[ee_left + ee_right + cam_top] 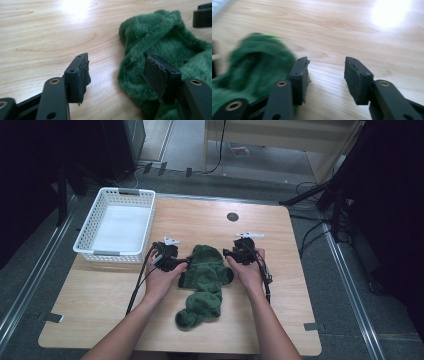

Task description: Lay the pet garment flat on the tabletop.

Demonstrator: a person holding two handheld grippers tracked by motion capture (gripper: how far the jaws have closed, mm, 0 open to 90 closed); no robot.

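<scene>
Green fuzzy cloth [205, 279] lies crumpled mid-table, a bit toward the near edge, w/ one lobe trailing toward the person. White slotted basket [118, 224] sits at the far-left corner of the wooden table [280, 295], overhanging the left edge slightly, well apart from the cloth; a dark round grommet [232, 216] is set in the top near the far edge. Left gripper [176, 265] is at the cloth's left side, jaws spread: in the left gripper view [120, 72] one jaw rests over bare wood, the other presses against the fleece, nothing pinched. Right gripper [231, 253] is at the cloth's upper right, jaws also spread; in the right gripper view [325, 75] bare wood shows between them, cloth [254, 65] just beside the left-hand jaw, blurred. Bare tabletop to the right of the cloth and along the near-left; far strip between basket and grommet also bare. Floor rails [30, 280] run along both table sides.
</scene>
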